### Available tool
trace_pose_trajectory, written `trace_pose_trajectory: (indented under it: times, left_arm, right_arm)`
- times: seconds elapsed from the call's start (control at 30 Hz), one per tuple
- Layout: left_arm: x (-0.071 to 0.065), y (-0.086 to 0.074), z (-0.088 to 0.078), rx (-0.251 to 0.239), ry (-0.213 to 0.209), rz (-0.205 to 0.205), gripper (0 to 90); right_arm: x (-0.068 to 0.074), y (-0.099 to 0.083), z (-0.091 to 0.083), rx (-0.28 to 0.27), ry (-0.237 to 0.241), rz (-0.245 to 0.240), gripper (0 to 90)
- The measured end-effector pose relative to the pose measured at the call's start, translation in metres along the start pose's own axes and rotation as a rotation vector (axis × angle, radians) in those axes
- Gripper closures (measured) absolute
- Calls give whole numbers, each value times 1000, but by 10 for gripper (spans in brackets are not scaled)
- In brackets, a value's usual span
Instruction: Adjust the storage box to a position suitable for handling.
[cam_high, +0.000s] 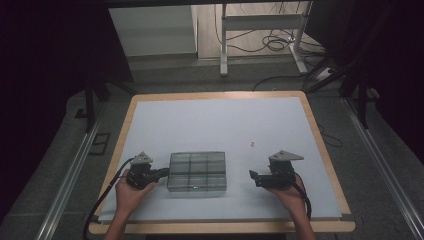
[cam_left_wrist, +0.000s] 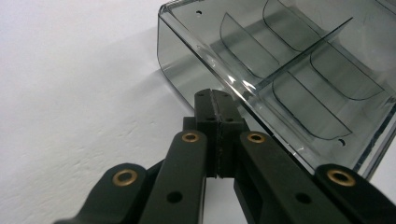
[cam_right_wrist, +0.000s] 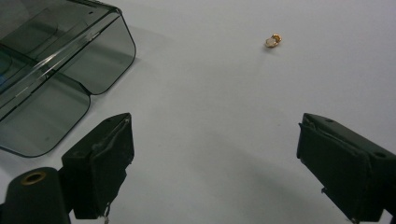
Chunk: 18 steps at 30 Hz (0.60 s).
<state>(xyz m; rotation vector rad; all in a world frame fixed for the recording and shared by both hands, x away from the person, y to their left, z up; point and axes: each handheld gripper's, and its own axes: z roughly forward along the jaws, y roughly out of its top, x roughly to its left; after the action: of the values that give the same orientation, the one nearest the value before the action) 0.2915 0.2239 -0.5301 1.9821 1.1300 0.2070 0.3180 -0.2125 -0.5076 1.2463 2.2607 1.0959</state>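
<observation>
Two forearms come in from the bottom edge of the high view, each hand holding a tool. Left tool (cam_high: 162, 173) has its jaws pressed together with nothing between them, and its closed tips sit just beside the left wall of the clear compartment box (cam_high: 197, 171); whether they touch the wall I cannot tell. From the left gripper view, the tips (cam_left_wrist: 215, 109) meet flat against each other beside the box's (cam_left_wrist: 289, 79) rounded corner and smoky side wall. Inside the box, thin dividers split it into a grid of small cells. No brand, label or readable writing shows on the box or the tools.

Right tool (cam_high: 253, 177) stands with jaws wide apart and holds nothing. It lies near the right side of the box, pointing toward it, with bare white surface (cam_high: 215, 122) between. In the right gripper view, the open jaws (cam_right_wrist: 212, 161) frame bare surface, and a small gold-coloured ring-like piece (cam_right_wrist: 273, 41) lies well ahead of them, apart from the box (cam_right_wrist: 51, 70). The high view places this piece (cam_high: 253, 144) to the right of the box and beyond the right tool.

White sheet covers most of the surface, leaving a wooden rim (cam_high: 126, 125) around it. Broad open room lies beyond the box toward the far edge, while the box itself sits near the near edge.
</observation>
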Motion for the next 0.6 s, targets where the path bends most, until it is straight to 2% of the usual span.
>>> trace_pose_trajectory:
  times: [0.2, 0.33, 0.6]
  left_arm:
    - [-5, 3, 5, -2, -6, 10, 900]
    - [-6, 3, 7, -4, -23, 0, 900]
    - [-9, 4, 10, -7, -28, -1, 900]
  right_arm:
    - [0, 0, 0, 0, -3, 0, 105]
    - [0, 0, 1, 0, -4, 0, 105]
    - [0, -1, 2, 6, -5, -3, 105]
